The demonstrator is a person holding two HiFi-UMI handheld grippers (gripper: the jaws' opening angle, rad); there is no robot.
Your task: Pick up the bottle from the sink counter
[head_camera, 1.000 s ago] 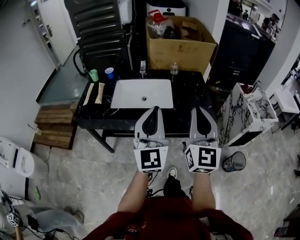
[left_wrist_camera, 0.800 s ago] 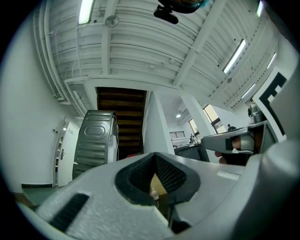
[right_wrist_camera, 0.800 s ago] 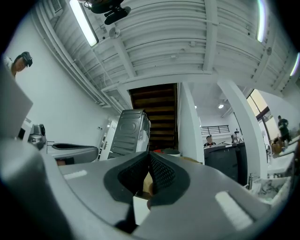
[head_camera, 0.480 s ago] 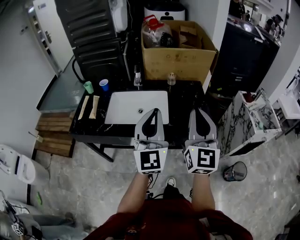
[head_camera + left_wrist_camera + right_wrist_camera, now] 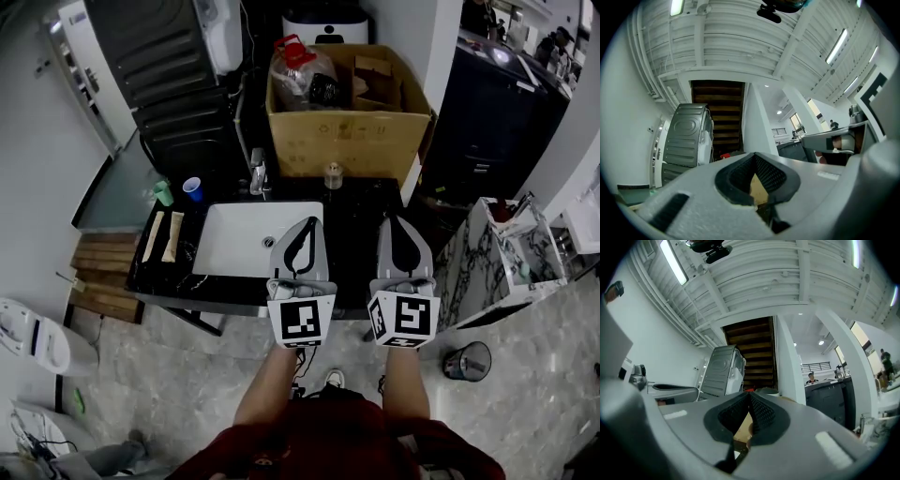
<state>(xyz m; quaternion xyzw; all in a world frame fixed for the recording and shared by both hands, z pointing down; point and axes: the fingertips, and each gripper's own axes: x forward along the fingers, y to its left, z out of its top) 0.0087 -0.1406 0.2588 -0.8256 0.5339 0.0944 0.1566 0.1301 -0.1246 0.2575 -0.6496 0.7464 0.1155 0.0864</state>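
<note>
From the head view, the bottle [image 5: 333, 174] is standing on the black counter [image 5: 361, 211], just behind the sink's [image 5: 234, 253] right rear corner. The left gripper [image 5: 306, 223] is hovering at the sink's right edge, and the right gripper [image 5: 396, 221] is hanging further right of the sink. Both are well short of the bottle.

In the left gripper view, the left gripper [image 5: 754, 155] is keeping its tips together, gripping nothing.

In the right gripper view, the right gripper [image 5: 749, 394] is likewise pressing its tips closed on nothing.

Ahead of the grey left gripper [image 5: 305, 225], a white basin [image 5: 246, 242], black counter [image 5: 361, 208] and brown box [image 5: 347, 145] are recorded.
</note>
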